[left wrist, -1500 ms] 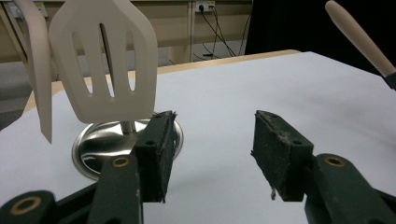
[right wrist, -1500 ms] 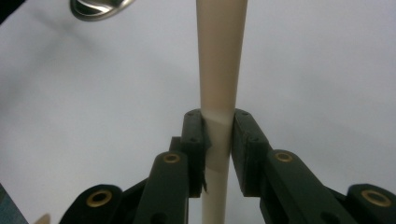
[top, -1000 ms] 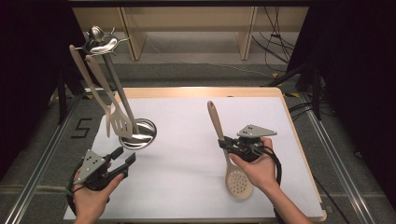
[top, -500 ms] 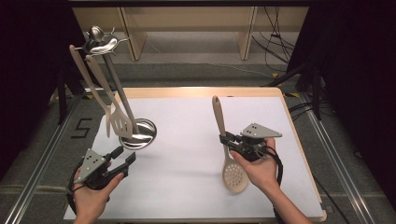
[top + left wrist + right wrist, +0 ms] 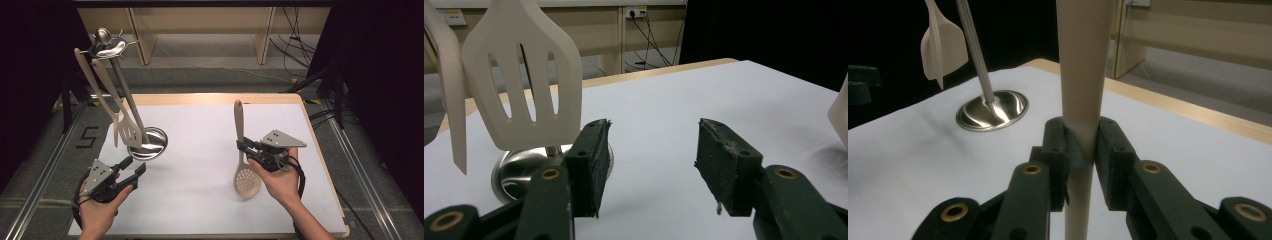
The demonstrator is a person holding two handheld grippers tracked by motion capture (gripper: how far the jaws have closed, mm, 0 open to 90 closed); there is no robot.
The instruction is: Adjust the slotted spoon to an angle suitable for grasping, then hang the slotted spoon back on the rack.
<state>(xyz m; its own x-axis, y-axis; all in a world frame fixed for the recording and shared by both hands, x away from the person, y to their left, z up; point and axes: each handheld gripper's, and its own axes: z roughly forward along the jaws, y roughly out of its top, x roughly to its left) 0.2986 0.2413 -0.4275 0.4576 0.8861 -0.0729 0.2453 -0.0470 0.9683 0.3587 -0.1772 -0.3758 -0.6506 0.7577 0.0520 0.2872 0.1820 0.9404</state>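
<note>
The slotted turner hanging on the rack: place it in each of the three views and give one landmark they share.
High view: slotted turner hangs left of centre, over the rack's steel base.
Left gripper view: upper left, above the base.
Right gripper view: top left, edge-on.
Shared landmark: the base.
</note>
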